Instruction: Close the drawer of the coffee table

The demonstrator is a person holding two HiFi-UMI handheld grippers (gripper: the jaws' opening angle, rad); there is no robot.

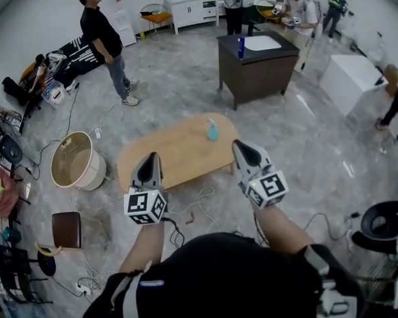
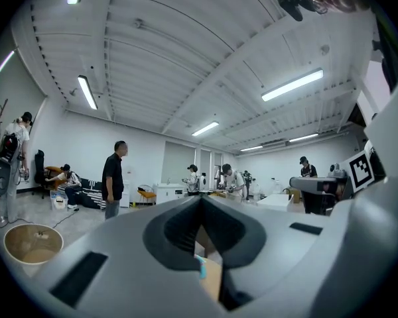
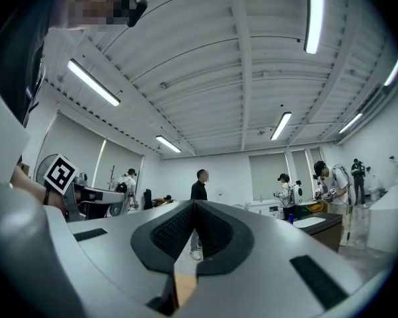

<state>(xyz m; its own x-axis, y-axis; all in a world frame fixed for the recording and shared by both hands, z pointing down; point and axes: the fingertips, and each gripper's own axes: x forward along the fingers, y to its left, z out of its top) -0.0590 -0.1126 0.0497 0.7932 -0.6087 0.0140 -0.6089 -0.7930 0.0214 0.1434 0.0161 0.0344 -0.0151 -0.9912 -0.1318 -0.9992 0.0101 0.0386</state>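
The coffee table (image 1: 172, 151) is a low oval with a light wooden top, standing just beyond both grippers in the head view. A small blue bottle (image 1: 212, 130) stands on its far right part. No drawer front shows from here. My left gripper (image 1: 150, 156) hangs over the table's near left edge, jaws together and empty. My right gripper (image 1: 239, 144) is by the near right edge, also shut on nothing. In the left gripper view the left gripper (image 2: 200, 197) points level across the room, with a sliver of tabletop (image 2: 212, 280) below it. The right gripper (image 3: 194, 203) points level as well.
A round tan bin (image 1: 76, 159) and a brown stool (image 1: 66, 229) stand left of the table. Cables (image 1: 199, 207) trail on the floor at my feet. A dark cabinet (image 1: 255, 68) stands behind the table, a person (image 1: 106, 42) at the back left, a black chair (image 1: 385, 224) at right.
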